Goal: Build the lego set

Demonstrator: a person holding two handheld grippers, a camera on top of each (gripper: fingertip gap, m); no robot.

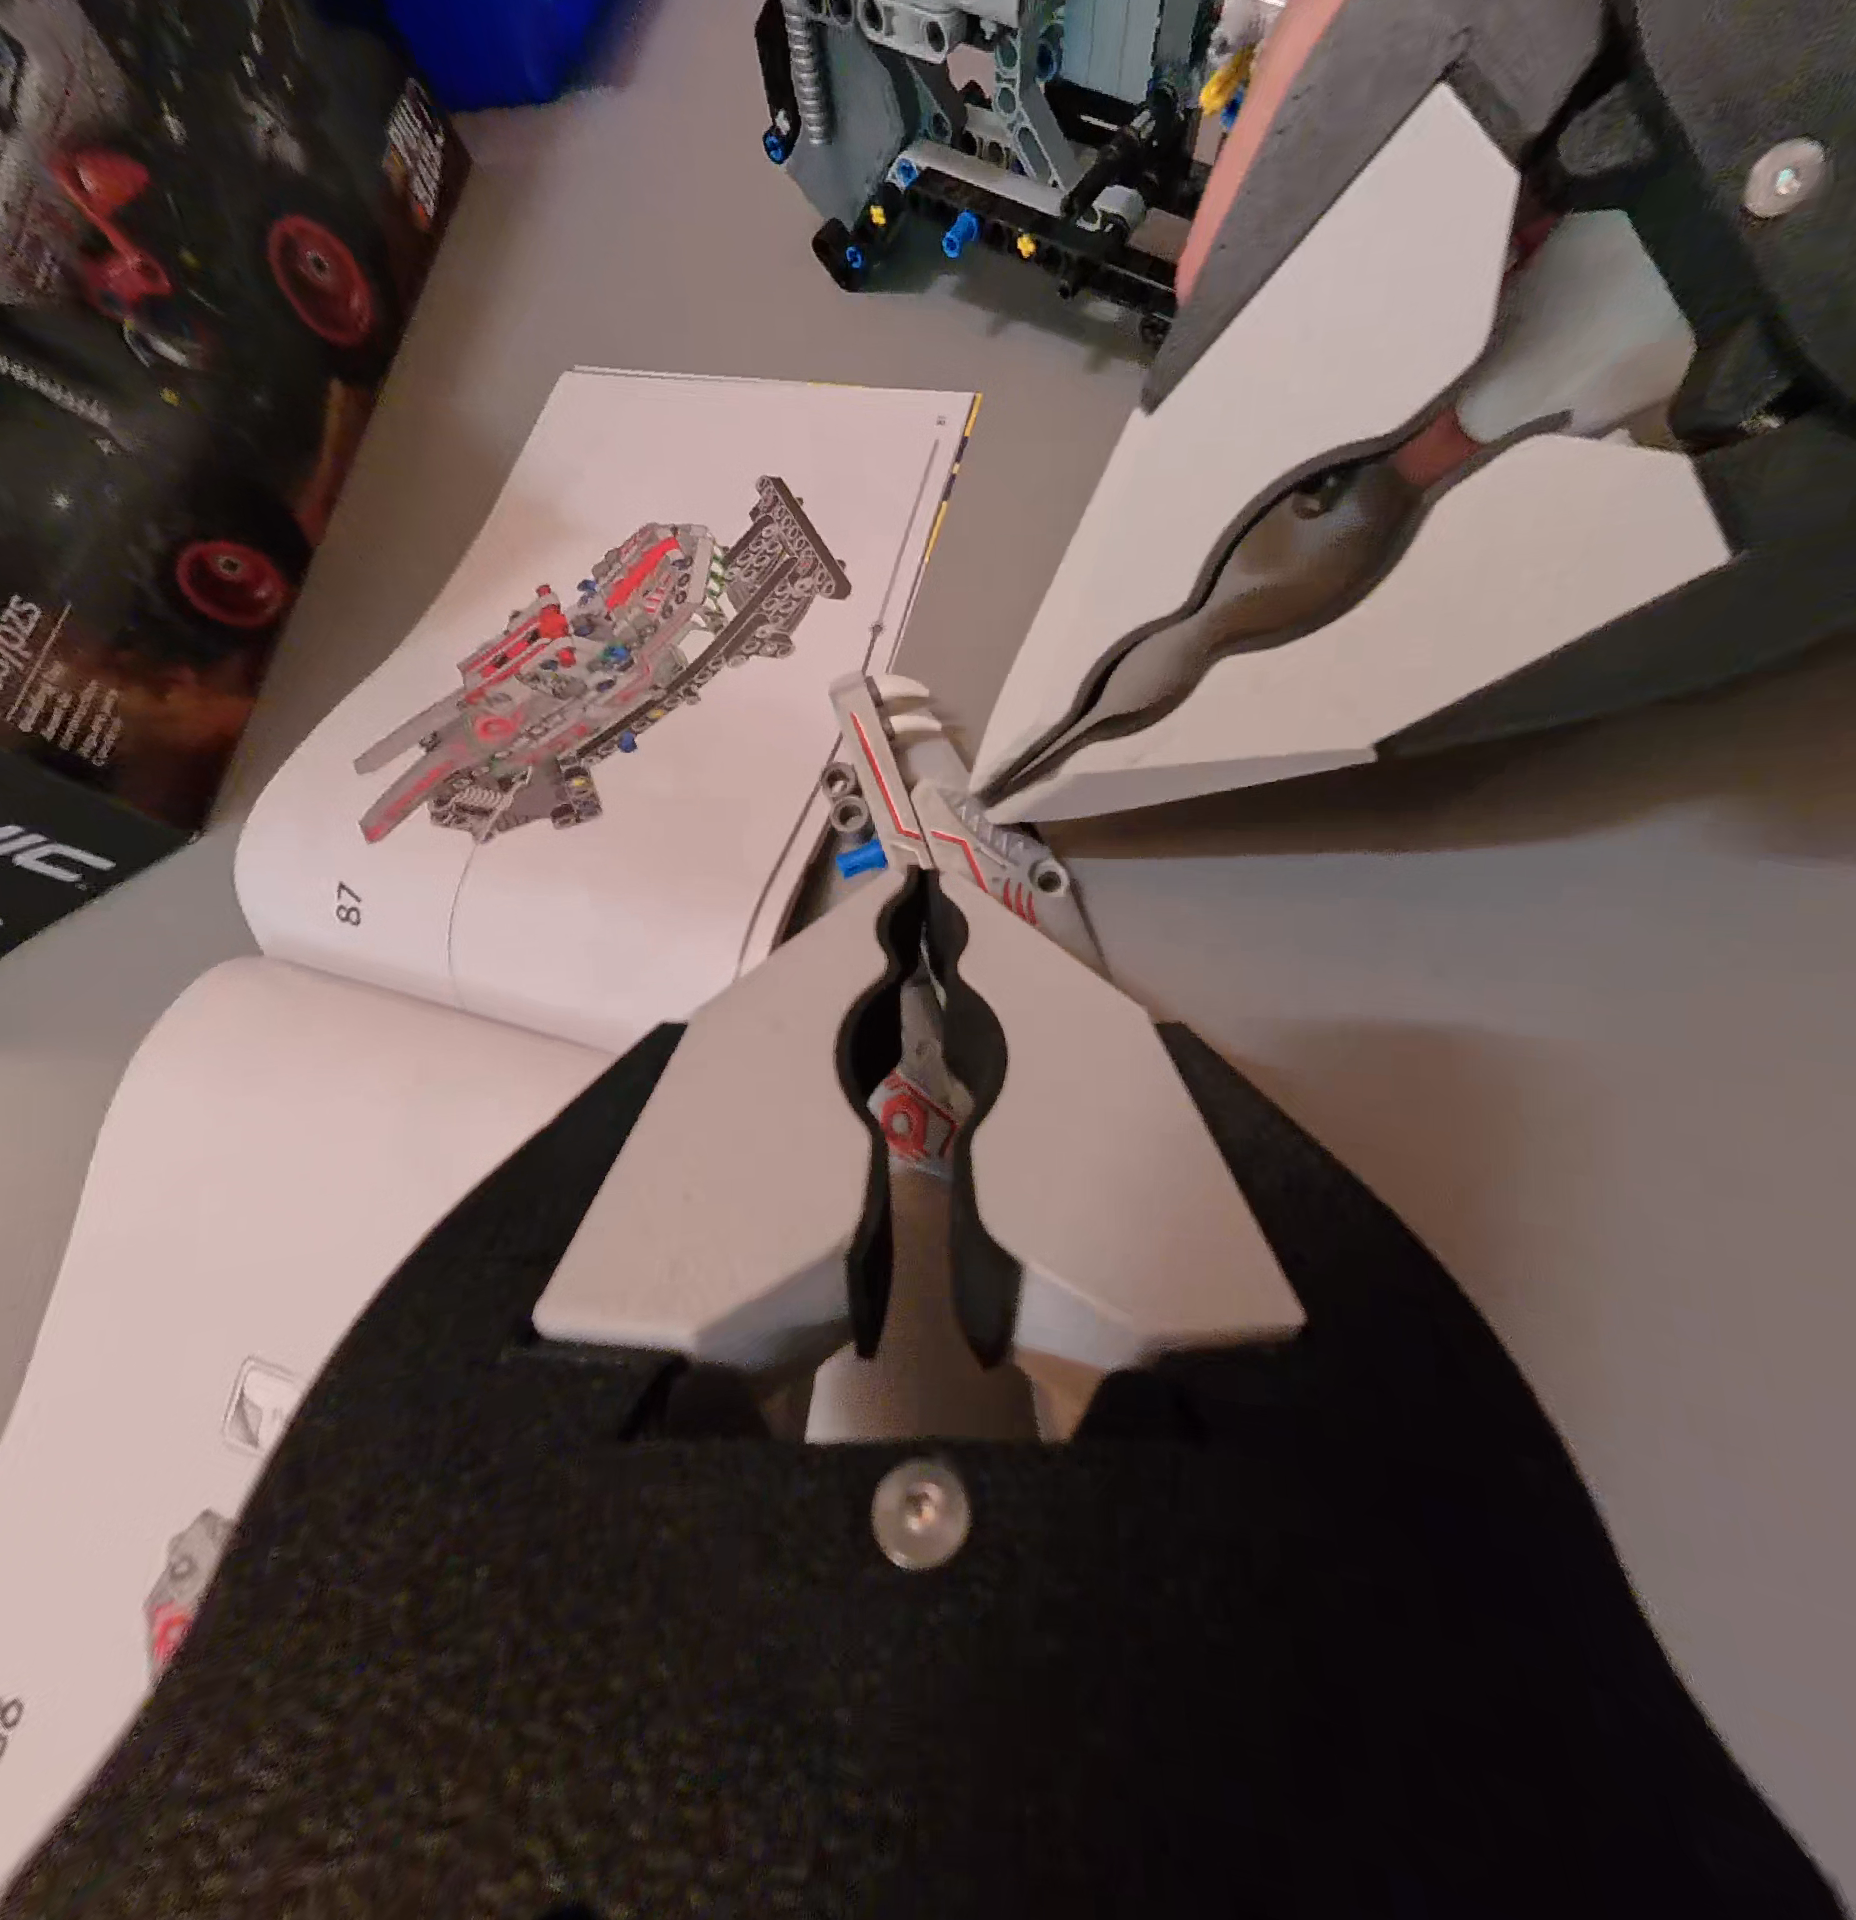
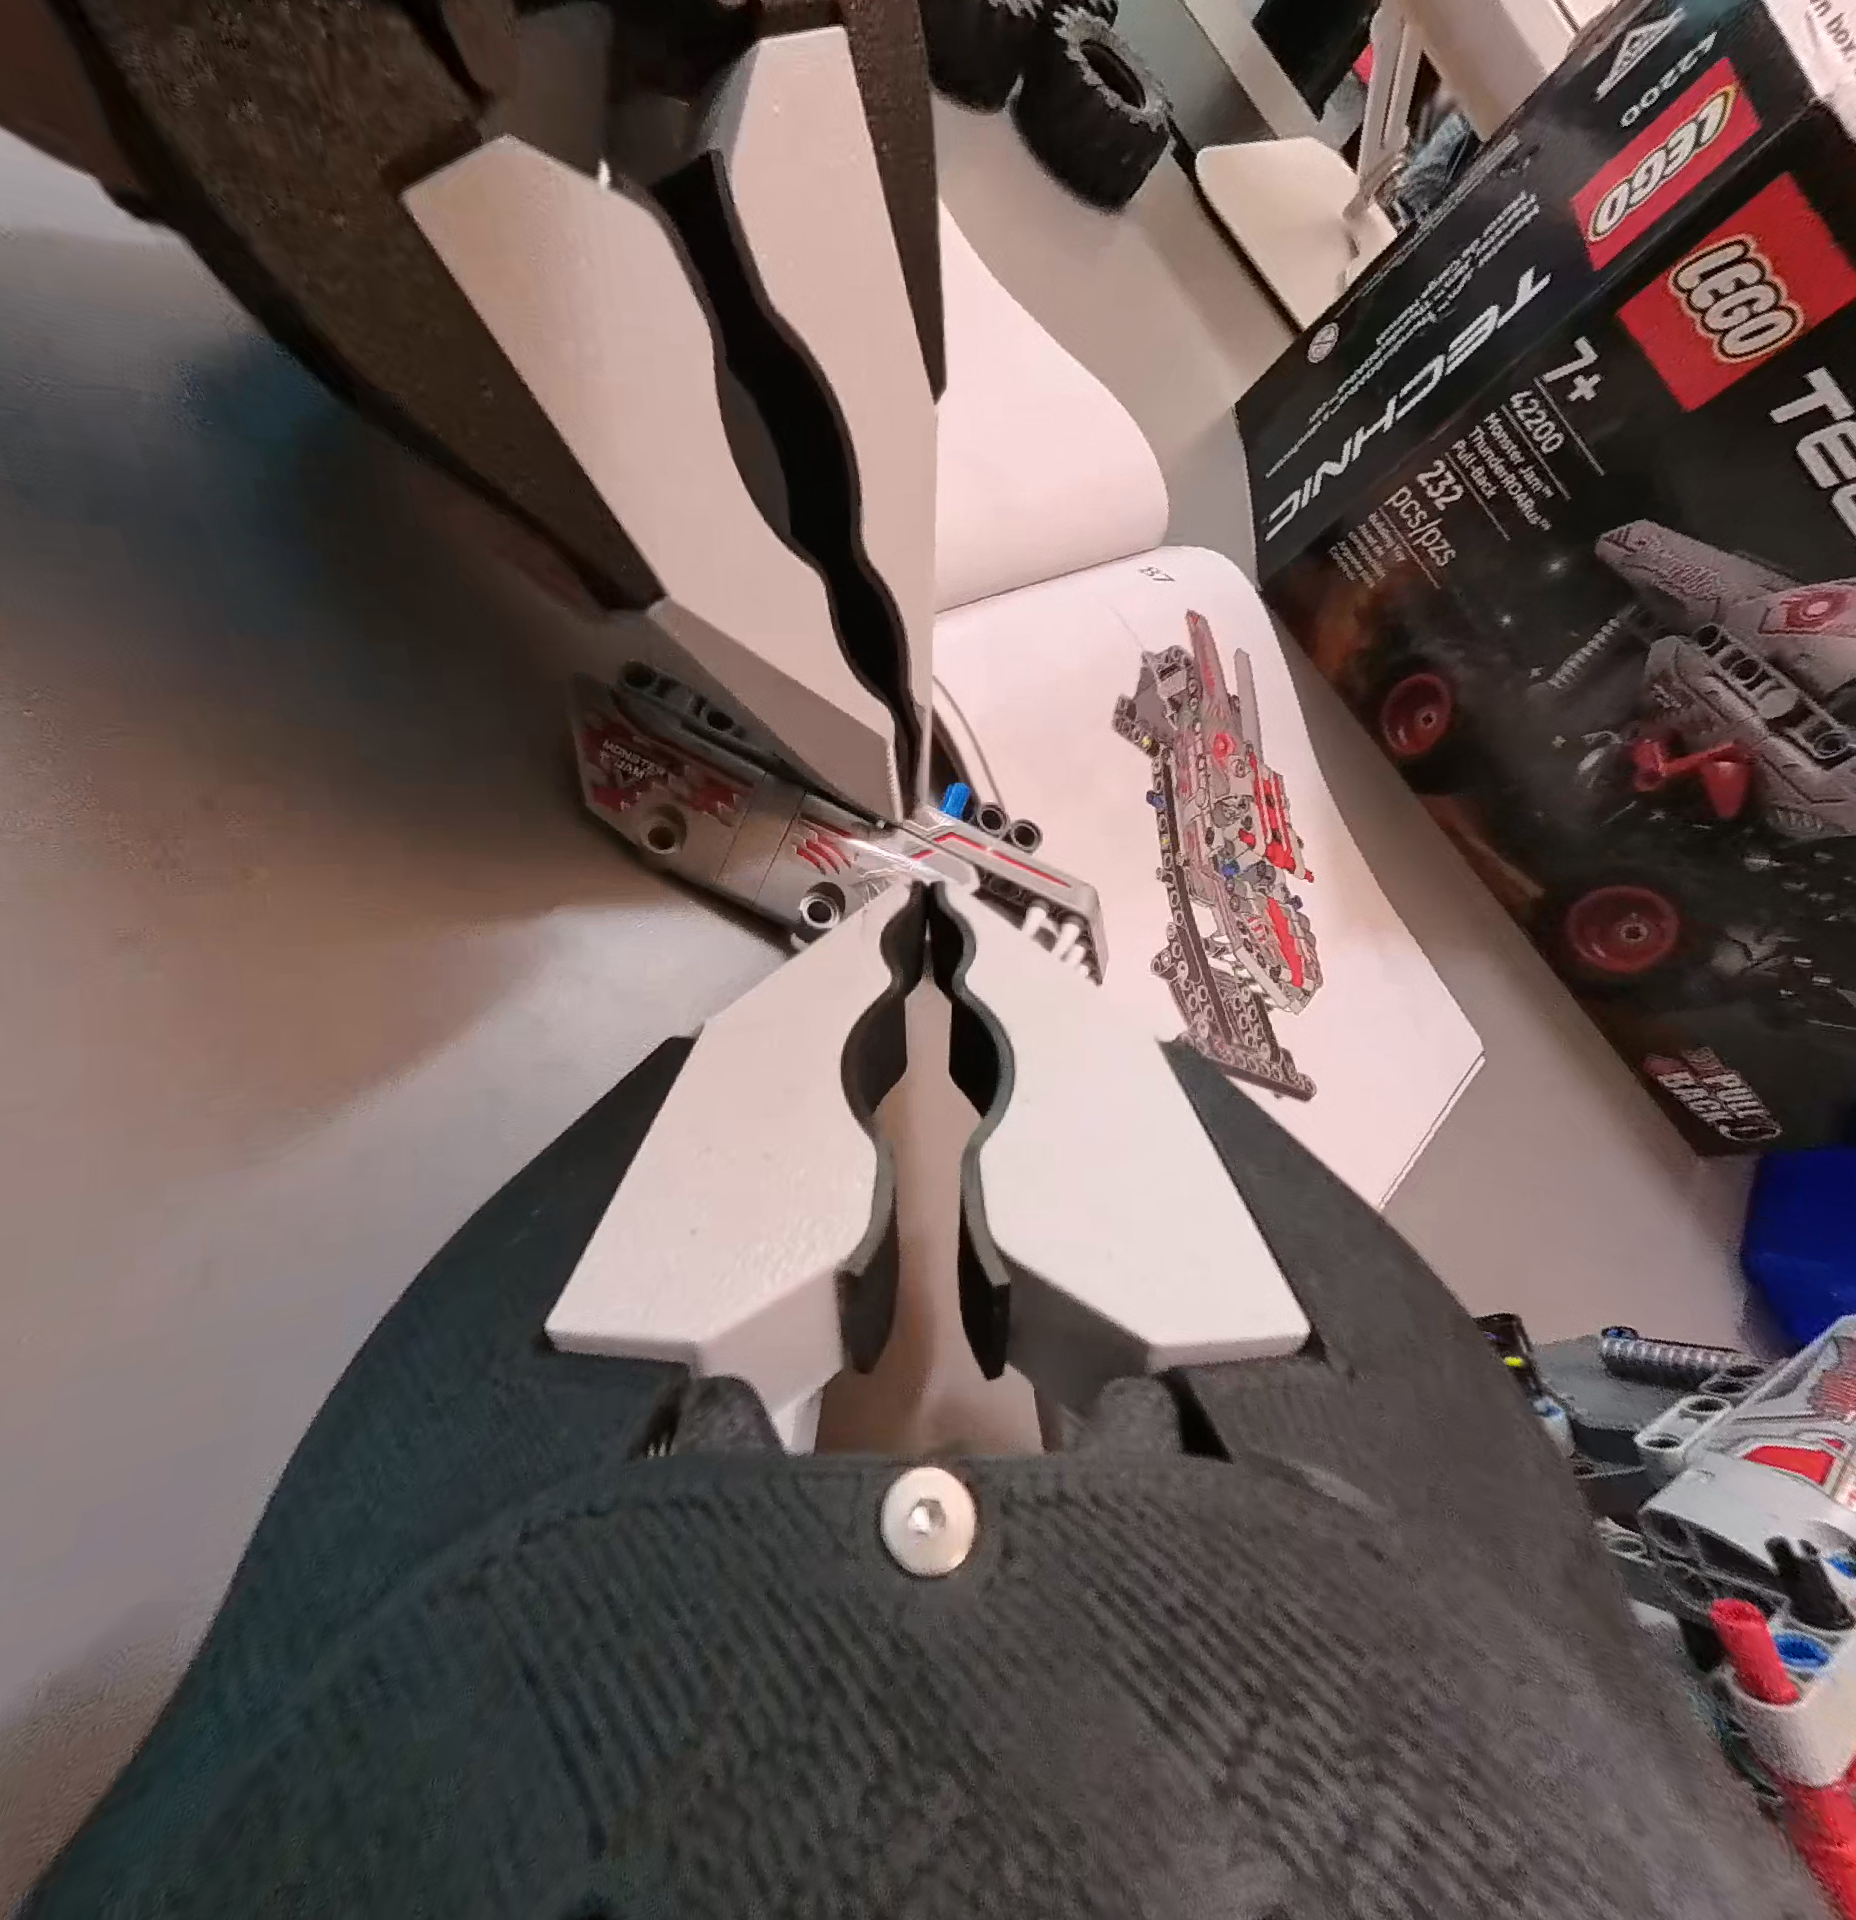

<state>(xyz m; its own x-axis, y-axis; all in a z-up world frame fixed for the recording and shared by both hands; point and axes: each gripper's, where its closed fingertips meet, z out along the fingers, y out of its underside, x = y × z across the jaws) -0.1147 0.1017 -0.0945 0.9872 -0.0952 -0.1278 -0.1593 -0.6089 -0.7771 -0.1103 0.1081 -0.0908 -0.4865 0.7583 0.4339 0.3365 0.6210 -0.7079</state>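
While both jaws pinched the grey panel piece (image 1: 908, 800) mid-frame, left gripper (image 1: 921, 883) and right gripper (image 2: 926, 904) met; the open manual (image 1: 612, 665) lay left, printed box (image 2: 1589, 582) upper right, chassis (image 1: 997, 145) behind.

A grey table (image 1: 1423, 935) carries everything. On it an instruction booklet (image 1: 591, 914) lies open, its pages curved upward at the fold, with a coloured drawing on the far page. A dark cardboard box (image 2: 1630, 623) with a printed picture of a truck with red wheels stands just beside the booklet. Near the corner of the box there is a blue container (image 2: 1807, 1247), only partly seen. Beyond the box stands a white object (image 2: 1277, 197) which I cannot identify
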